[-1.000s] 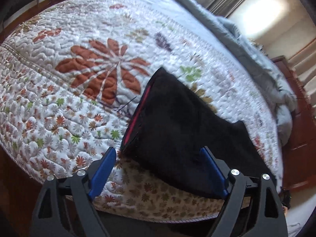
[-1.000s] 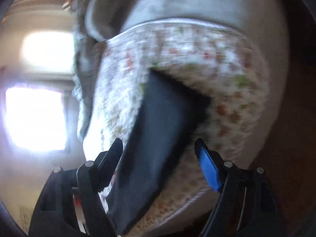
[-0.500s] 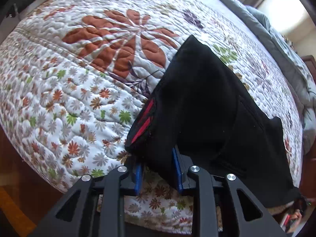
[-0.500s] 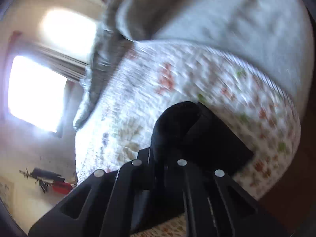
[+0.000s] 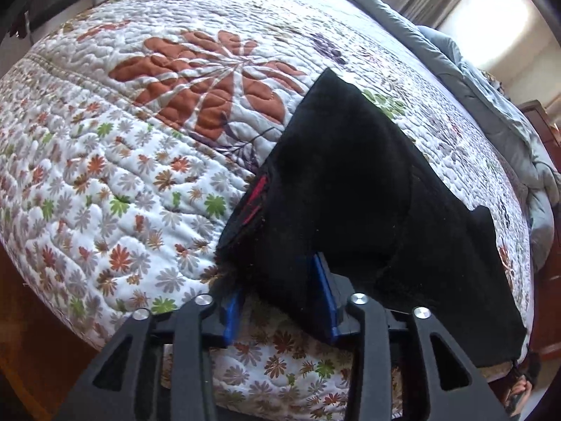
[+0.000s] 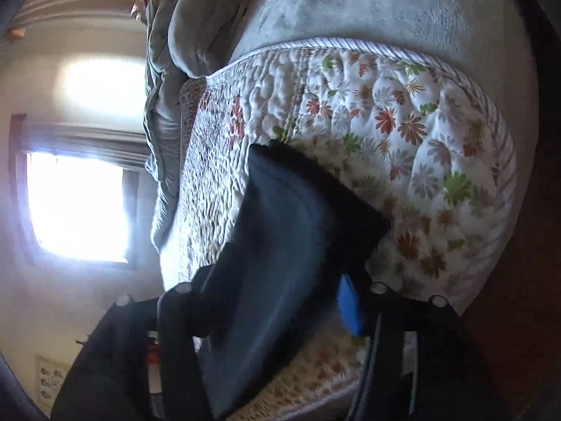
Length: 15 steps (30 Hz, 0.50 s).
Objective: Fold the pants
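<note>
Black pants (image 5: 350,175) with a red stripe (image 5: 257,193) at one end lie partly doubled over on a flowered quilt (image 5: 140,140), near the bed's edge. My left gripper (image 5: 278,298) is at the near edge of the pants. Its jaws are opening, the blue pads (image 5: 324,298) stand apart, and a bunch of black cloth sits loosely between them. In the right wrist view the pants (image 6: 291,217) look dark blue-black. My right gripper (image 6: 273,301) is opening too. Cloth lies between its fingers and covers the left one; only the right blue pad (image 6: 349,308) shows.
A grey blanket (image 5: 473,80) is heaped along the far side of the bed, also seen as the grey blanket (image 6: 350,7) from the right. Brown wooden floor (image 5: 21,298) lies below the bed's edge. A bright window (image 6: 77,203) and a dark wooden dresser (image 5: 540,115) stand beyond.
A second ago both grippers stood wide open around the pants' edge. Half a second ago both were shut on the cloth. Now both pairs of jaws have parted again.
</note>
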Each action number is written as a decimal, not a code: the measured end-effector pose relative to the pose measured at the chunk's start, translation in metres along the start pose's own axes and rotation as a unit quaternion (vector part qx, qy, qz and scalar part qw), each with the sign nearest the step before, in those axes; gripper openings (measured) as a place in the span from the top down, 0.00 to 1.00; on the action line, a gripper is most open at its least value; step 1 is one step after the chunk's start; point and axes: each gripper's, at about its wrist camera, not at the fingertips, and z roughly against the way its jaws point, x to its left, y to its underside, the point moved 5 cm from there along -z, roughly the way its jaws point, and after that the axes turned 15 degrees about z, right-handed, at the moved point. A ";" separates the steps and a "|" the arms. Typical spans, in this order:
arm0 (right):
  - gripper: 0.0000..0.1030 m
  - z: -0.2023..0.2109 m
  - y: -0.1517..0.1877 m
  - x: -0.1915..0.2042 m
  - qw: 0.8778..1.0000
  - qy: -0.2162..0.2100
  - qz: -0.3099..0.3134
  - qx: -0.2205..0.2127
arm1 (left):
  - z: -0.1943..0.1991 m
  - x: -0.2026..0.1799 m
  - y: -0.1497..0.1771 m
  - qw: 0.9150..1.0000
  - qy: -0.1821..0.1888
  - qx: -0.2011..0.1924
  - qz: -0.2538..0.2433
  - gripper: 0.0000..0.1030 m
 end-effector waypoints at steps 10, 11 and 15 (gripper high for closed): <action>0.52 -0.006 0.109 0.187 0.930 0.082 0.343 0.100 | 0.001 -0.017 -0.001 0.999 0.027 -0.007 -0.029 0.33; 0.52 -0.024 0.138 0.214 0.907 0.075 0.392 0.132 | 0.003 -0.017 -0.001 0.999 0.031 -0.010 -0.028 0.33; 0.53 -0.093 0.246 0.297 0.808 0.064 0.547 0.210 | 0.007 -0.010 -0.001 1.000 0.010 -0.018 -0.022 0.30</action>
